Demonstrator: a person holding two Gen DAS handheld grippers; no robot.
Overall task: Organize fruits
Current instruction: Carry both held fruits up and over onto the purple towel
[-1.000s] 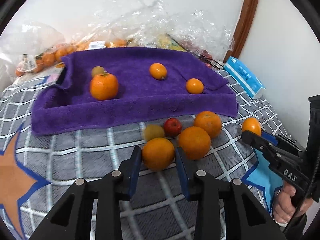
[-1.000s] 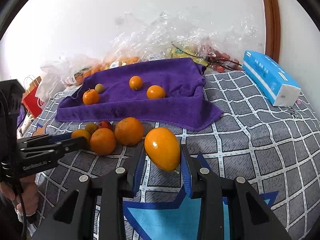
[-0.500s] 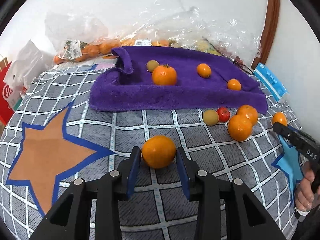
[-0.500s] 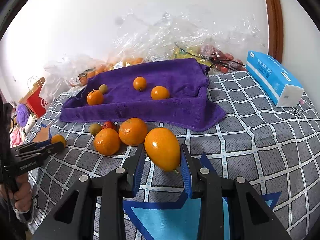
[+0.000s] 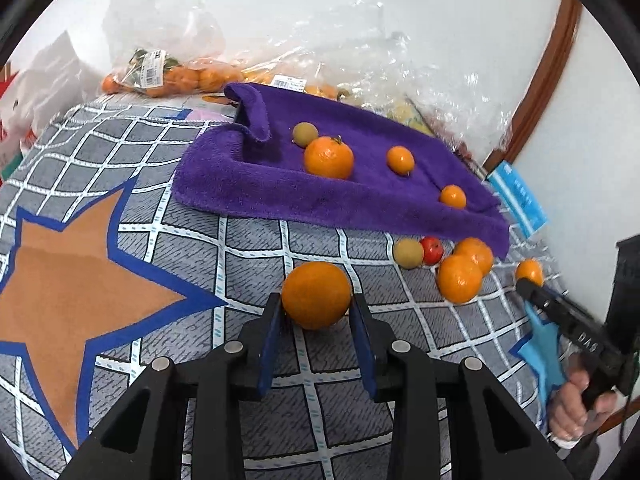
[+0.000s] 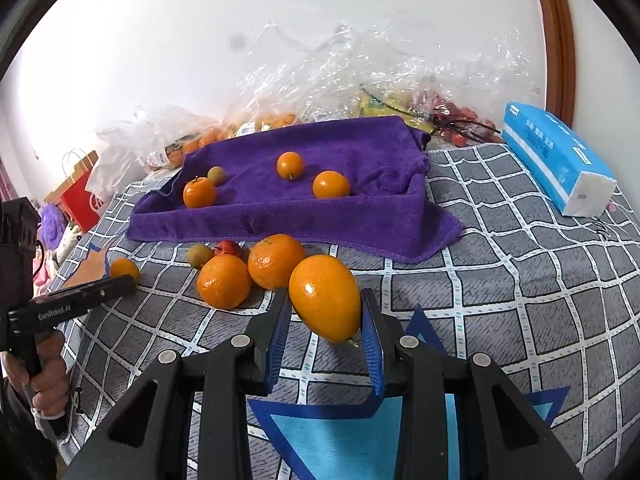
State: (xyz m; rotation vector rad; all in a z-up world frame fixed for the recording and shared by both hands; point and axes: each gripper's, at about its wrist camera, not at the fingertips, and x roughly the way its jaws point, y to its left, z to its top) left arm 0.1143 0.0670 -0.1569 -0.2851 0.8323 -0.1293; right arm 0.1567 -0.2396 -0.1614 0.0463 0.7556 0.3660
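The left gripper (image 5: 317, 316) has its jaws pinching a round orange (image 5: 316, 294) above the checked cloth (image 5: 248, 240). The right gripper (image 6: 325, 314) has its jaws clamped on an egg-shaped orange fruit (image 6: 325, 298), its lower tip partly hidden. Beyond lie loose fruits (image 6: 240, 270), then the purple towel (image 6: 360, 208) holding four more. The clear bags (image 6: 360, 76) behind blur their contents.

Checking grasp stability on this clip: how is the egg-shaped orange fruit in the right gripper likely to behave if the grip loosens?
The egg-shaped fruit looks smooth and glossy, so probably slippery. It hangs tilted in the right gripper, so it could pivot. Dropped, it would likely roll unevenly across the checked cloth.
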